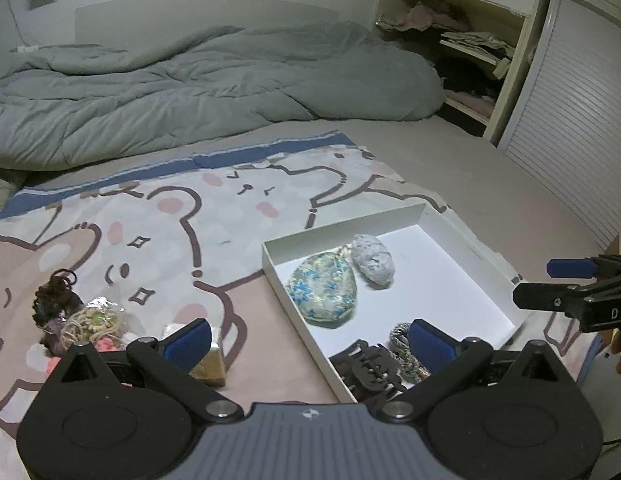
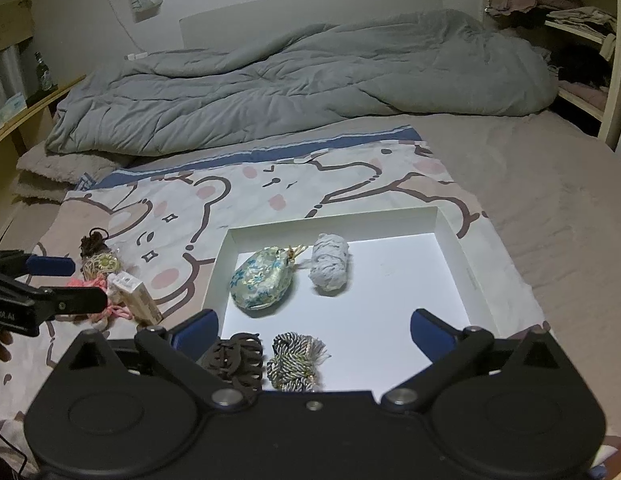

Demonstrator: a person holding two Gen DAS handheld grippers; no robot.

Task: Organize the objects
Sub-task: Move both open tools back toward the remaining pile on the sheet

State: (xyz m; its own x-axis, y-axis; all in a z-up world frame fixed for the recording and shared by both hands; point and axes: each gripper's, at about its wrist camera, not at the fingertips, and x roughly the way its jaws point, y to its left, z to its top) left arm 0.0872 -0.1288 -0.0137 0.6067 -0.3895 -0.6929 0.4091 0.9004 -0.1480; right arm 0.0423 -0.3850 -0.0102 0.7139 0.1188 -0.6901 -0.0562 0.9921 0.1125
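White cardboard tray (image 2: 454, 240) on the bed already holds four items, while both claws, left claw (image 1: 310, 340) and right claw (image 2: 314, 328), hang spread and empty, so next comes reaching for the small box (image 2: 136, 294) left on the blanket beside it.

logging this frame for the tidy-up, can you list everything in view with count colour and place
box: 1, white, open, on the cartoon blanket
floral pouch: 1, pale green and blue, in the box
grey bundle: 1, light grey, in the box, right of the pouch
hair claw: 1, dark brown, box near edge
braided cord: 1, black and white, beside the claw
hair ties pile: several, brown, beige, pink, on the blanket left of the box
small carton: 1, tan, by the pile
cartoon blanket: 1, pink and cream
duvet: 1, grey, behind
shelves: clothes inside, far right
left gripper: open, empty
right gripper: open, empty
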